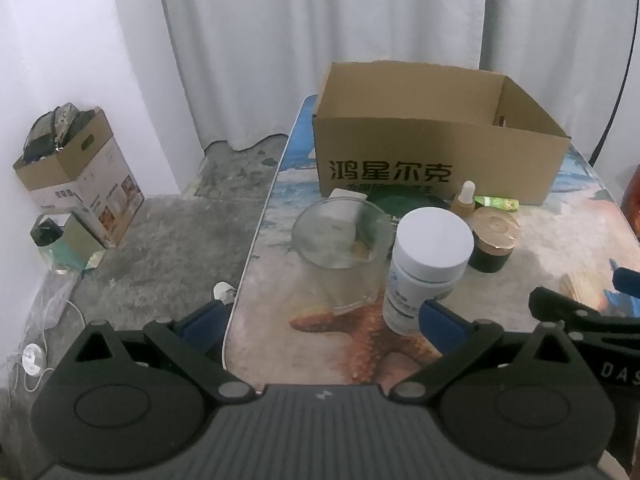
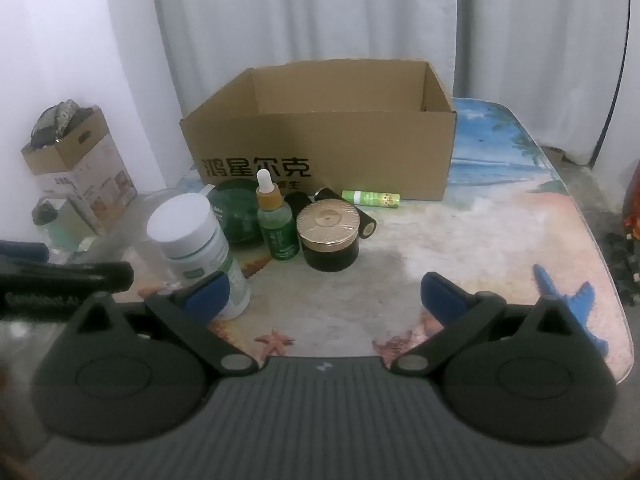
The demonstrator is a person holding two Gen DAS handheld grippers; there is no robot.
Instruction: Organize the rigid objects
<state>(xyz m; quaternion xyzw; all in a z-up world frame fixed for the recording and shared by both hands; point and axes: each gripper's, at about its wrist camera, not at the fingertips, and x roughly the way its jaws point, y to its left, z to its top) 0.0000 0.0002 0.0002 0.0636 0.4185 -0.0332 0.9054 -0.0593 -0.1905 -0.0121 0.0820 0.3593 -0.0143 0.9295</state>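
My left gripper [image 1: 322, 322] and right gripper [image 2: 324, 298] hover spread wide, grasping nothing. Bottles and jars crowd the cardboard box [image 2: 320, 128] at the desk's [image 2: 500, 232] far edge; the white-capped bottle [image 2: 196, 240] stands nearest.

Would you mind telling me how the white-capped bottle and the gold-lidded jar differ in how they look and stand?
The white-capped bottle is tall and slim with a pale body and printed label; the gold-lidded jar is squat, with a dark body. The bottle's cap is plain white, while the jar's lid is gold with a ribbed, radiating pattern. The bottle stands nearer the grippers, the jar closer to the cardboard box. Both stand upright, closed, on the table, untouched.
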